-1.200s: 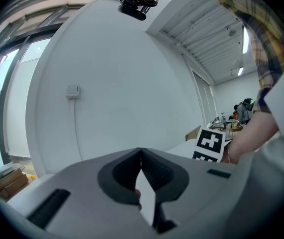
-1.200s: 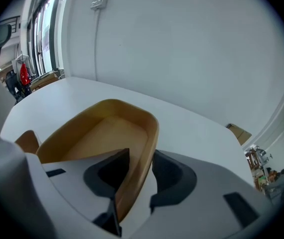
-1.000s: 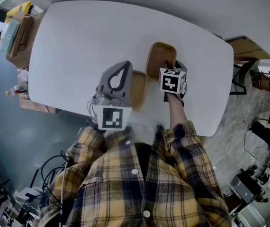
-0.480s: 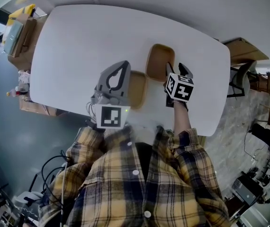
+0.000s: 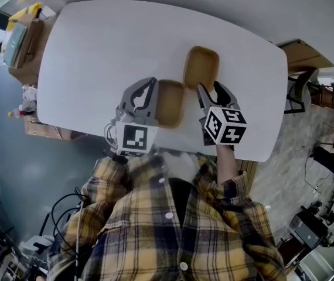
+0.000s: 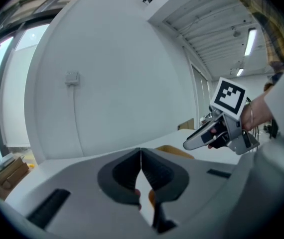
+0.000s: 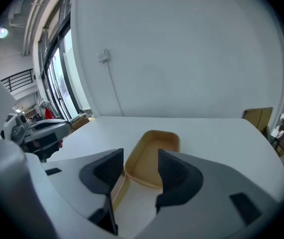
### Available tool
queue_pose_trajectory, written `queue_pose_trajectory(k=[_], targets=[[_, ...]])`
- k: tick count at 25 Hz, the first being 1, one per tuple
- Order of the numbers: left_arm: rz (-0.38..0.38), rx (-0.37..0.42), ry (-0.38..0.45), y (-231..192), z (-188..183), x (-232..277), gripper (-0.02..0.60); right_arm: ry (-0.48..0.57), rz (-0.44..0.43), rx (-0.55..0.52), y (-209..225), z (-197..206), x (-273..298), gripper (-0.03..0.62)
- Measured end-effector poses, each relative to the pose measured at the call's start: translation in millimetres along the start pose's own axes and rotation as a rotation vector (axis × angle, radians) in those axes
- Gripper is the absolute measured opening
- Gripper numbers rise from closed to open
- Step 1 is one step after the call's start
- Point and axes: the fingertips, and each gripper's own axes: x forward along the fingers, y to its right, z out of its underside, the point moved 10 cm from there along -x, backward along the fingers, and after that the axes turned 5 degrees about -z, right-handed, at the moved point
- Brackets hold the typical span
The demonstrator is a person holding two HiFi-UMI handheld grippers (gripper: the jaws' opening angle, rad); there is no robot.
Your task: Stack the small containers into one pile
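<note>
As they sit unstacked, both containers (shallow, round-cornered) look tan.

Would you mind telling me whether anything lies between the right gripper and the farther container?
Nothing visible does. The right gripper, whose jaws have just been opening and hold nothing, faces the farther container across bare table; the nearer container lies off to its left.
</note>
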Motion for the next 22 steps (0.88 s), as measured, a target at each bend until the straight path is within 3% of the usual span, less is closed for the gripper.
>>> queue_pose_trajectory(k=[5,11,15,16,18,22], targets=[[0.047,-0.032,-0.057,1,15,-7,0.02,-0.083,-0.042,0.01,-21,32,3,0.207],[0.16,-0.113,-0.223,6,44,0,0.021,-0.183,-0.083,0.032,-41,66,16,0.207],[0.182,-0.114,-0.312,7,60,3,0.021,-0.237,-0.088,0.04,-41,77,21,0.206],[0.197,-0.113,-0.337,8,64,4,0.032,-0.248,-0.09,0.05,-41,80,22,0.206],[0.236,-0.121,-0.386,11,72,7,0.112,-0.264,-0.093,0.07,-41,84,22,0.205],[0.281,-0.14,-0.452,15,89,8,0.121,-0.3,-0.095,0.065,-43,90,25,0.19]])
